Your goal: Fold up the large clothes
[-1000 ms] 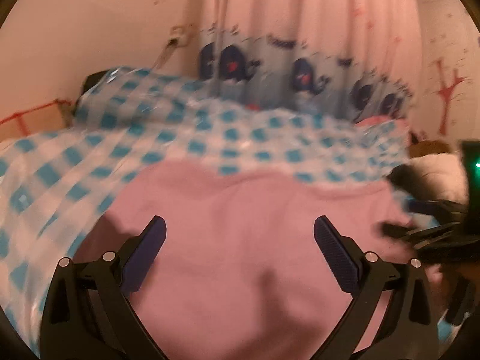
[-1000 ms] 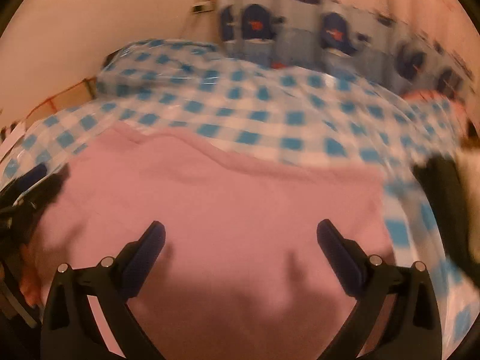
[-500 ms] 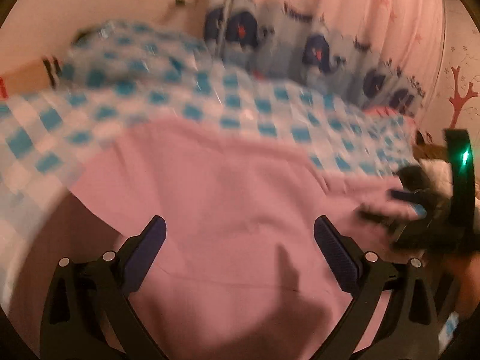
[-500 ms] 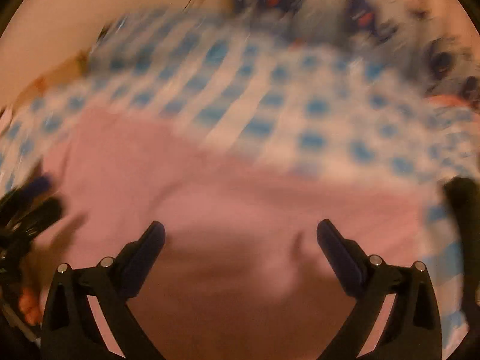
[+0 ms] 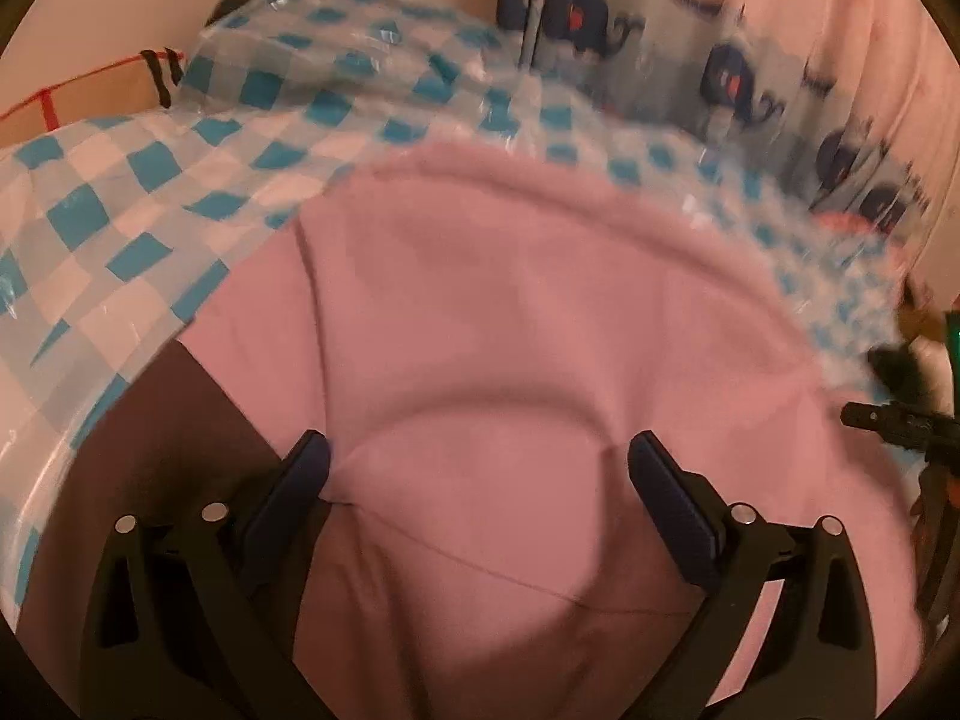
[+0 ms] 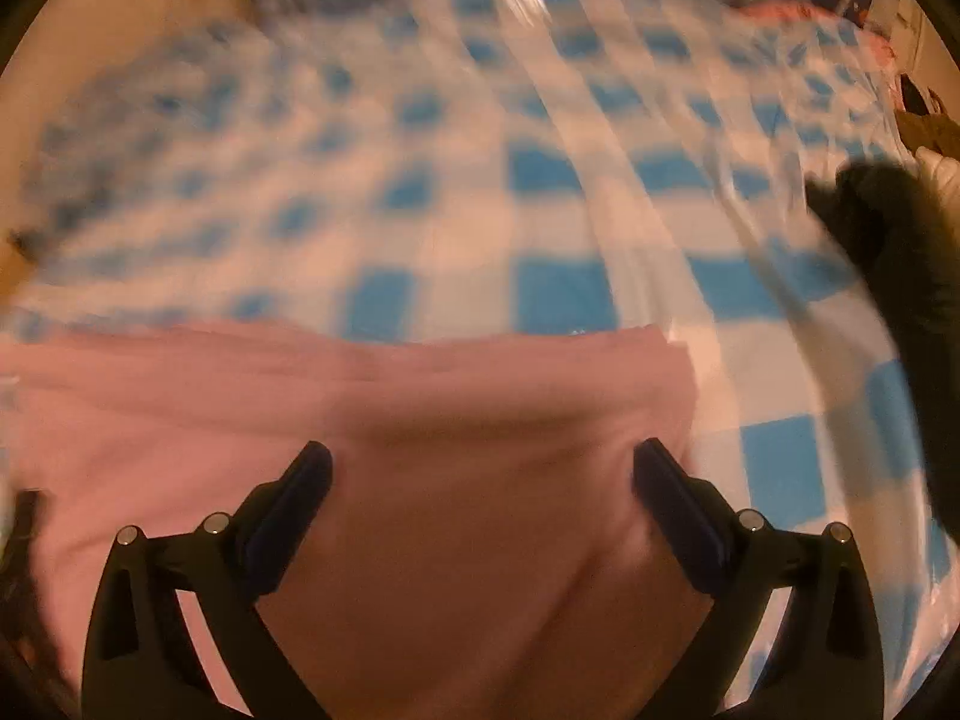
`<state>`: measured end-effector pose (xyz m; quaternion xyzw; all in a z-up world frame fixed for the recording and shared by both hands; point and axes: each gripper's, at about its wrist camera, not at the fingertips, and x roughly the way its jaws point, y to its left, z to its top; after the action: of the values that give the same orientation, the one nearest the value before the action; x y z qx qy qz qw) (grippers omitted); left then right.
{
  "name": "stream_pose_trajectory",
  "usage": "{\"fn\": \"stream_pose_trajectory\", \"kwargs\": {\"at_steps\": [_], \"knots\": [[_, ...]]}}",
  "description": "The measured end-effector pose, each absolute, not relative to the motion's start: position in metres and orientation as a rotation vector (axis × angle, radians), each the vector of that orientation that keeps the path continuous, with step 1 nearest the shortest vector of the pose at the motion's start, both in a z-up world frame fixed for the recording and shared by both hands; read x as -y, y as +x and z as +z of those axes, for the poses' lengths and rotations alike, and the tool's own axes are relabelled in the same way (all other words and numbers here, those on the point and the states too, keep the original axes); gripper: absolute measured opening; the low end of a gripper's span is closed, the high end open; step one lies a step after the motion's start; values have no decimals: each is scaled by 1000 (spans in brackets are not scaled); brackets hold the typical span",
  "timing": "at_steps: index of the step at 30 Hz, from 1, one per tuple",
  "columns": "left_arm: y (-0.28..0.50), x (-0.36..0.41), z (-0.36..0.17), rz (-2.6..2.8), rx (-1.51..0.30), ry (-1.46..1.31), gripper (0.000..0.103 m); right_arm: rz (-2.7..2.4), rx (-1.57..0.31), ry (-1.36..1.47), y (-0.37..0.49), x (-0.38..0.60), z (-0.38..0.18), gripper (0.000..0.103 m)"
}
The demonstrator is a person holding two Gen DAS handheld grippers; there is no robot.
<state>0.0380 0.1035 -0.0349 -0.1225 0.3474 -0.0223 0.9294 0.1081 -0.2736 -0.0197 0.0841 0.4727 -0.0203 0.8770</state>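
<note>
A large pink garment [image 5: 516,324] lies spread on a bed with a blue and white checked cover [image 5: 120,192]. My left gripper [image 5: 479,468] is open and empty, low over the garment's near part, where a curved seam shows. My right gripper [image 6: 482,474] is open and empty, low over the garment [image 6: 360,396] close to its right edge; this view is blurred. The right gripper's black body [image 5: 900,420] shows at the right edge of the left wrist view.
The checked cover [image 6: 564,294] stretches beyond the garment. A dark furry object [image 6: 888,252] sits at the right. A curtain with blue whale prints [image 5: 720,60] hangs behind the bed. A cardboard box [image 5: 78,96] stands at the far left by the wall.
Both grippers have dropped closer to the pink garment and tilted down. The right gripper has shifted toward the garment's right edge. Both jaws stay open.
</note>
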Motion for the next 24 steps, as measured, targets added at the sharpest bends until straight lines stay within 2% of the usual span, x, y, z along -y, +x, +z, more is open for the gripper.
{"fn": "stream_pose_trajectory", "kwargs": {"at_steps": [3,5,7,10,14,16,18,24], "knots": [[3,-121,-6,-24,-572,-318,95,88,-867,-27,43,220,19,97],[-20,-134,6,20,-514,-351,95,111,-864,-109,16,196,7,97],[-24,-147,1,85,-537,-369,95,100,-917,-170,8,182,-29,97],[7,-168,-39,87,-760,-474,95,116,-876,-129,3,185,-52,98],[-33,-173,-14,-53,-685,-520,95,95,-986,-84,0,187,-25,97],[-68,-189,-5,-139,-644,-604,95,206,-896,-12,-37,179,5,97],[-107,-213,1,-201,-598,-708,95,285,-780,-107,-80,155,25,97],[-179,-263,-25,-265,-615,-1049,95,461,-610,-446,-157,67,8,97]]}}
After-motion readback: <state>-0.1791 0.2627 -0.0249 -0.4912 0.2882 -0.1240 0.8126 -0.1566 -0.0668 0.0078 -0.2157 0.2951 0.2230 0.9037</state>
